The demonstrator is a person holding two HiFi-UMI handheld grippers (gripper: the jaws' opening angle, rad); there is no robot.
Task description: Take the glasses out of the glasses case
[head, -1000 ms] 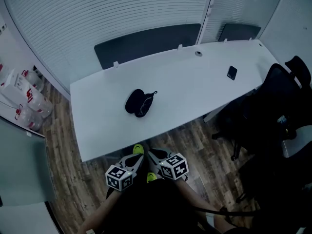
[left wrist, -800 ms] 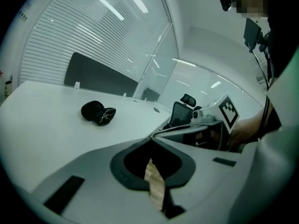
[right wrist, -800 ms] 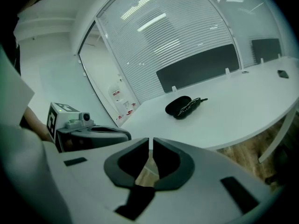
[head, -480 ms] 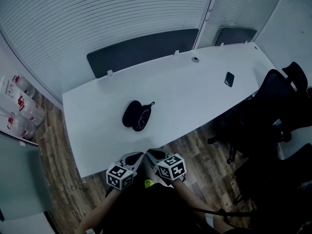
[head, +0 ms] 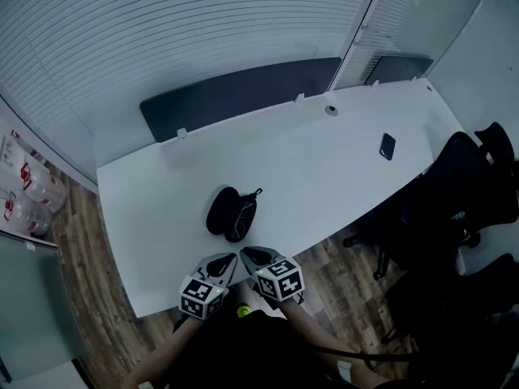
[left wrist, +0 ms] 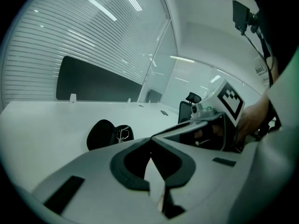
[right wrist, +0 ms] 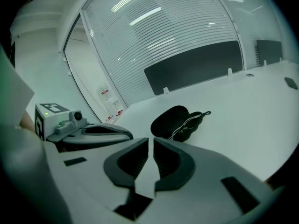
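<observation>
A black glasses case (head: 230, 213) lies open on the white table (head: 324, 160), near its front edge, with thin-framed glasses (head: 240, 219) resting in one half. Both grippers hang side by side just in front of that edge, a little short of the case. My left gripper (head: 230, 258) is shut and holds nothing; its own view shows the case (left wrist: 103, 133) and glasses (left wrist: 124, 134) ahead. My right gripper (head: 246, 254) is also shut and holds nothing, with the case (right wrist: 174, 122) straight beyond its jaws (right wrist: 150, 143).
A black phone (head: 387, 146) lies far right on the table, and a round grommet (head: 331, 111) sits at its back edge. Black office chairs (head: 454, 201) stand to the right. Packs of bottles (head: 24, 197) sit on the wood floor at left. Blinds and a dark panel (head: 235, 96) stand behind.
The head view has shifted, so the table sits lower and nearer. Both grippers have come forward to the table's front edge. The case has not moved on the table.
</observation>
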